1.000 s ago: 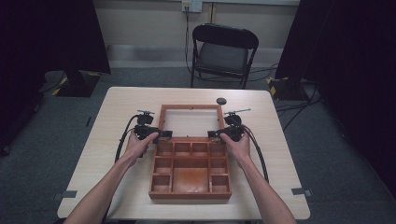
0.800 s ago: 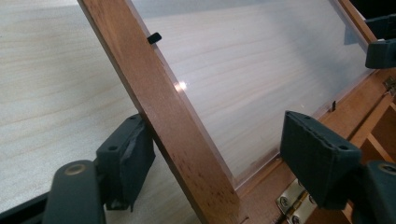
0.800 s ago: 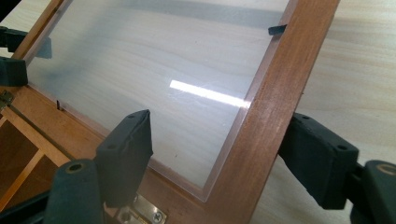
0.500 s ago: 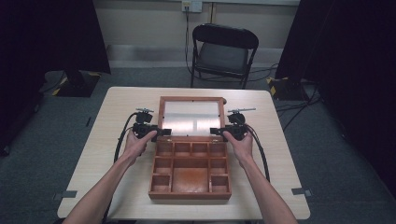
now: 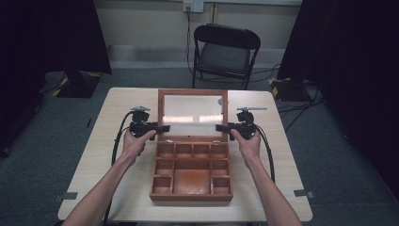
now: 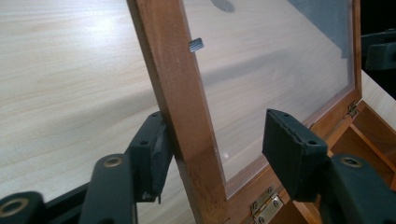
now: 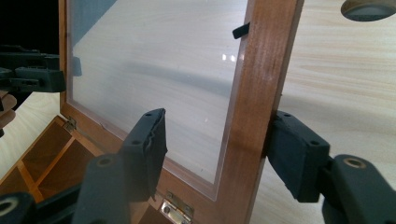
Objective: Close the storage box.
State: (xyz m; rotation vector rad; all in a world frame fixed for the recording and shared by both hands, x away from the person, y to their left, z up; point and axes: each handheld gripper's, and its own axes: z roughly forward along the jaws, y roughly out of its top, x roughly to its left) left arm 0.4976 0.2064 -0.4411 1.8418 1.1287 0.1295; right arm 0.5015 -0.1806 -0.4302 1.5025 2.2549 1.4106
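L gripper (image 5: pixel 162 127): jaws straddle lid's (image 5: pixel 193 113) left frame rail. In left gripper view, outer pad (image 6: pixel 156 151) touches rail's outer face; inner pad (image 6: pixel 292 144) stands off, apart from the pane. So not clamped yet, though jaws have just been closing w/ rail between them.

R gripper (image 5: pixel 222 127): same on lid's right rail. In right gripper view, outer pad (image 7: pixel 294 151) sits against rail's outer face; inner pad (image 7: pixel 149 140) hangs clear in front of pane. Jaws also just been closing, rail between, no full pinch.

Lid: wood frame w/ clear pane, raised about upright on hinges (image 7: pixel 180 207) at box's (image 5: pixel 192 172) 12 o'clock edge. Small metal tab (image 6: pixel 196 45) on frame beside pane.

Box: open, wooden, compartments around a bigger centre bay; sits mid-table (image 5: pixel 117 108), 6 o'clock of lid.

Hands (image 5: pixel 134 143) come in from 6 o'clock, one per gripper, at 9 and 3 o'clock of lid. Cables (image 5: pixel 117 141) trail back toward person.

Dark round disc (image 7: pixel 369 8) on table behind lid. Folding chair (image 5: pixel 226 52) at 12 o'clock past table.
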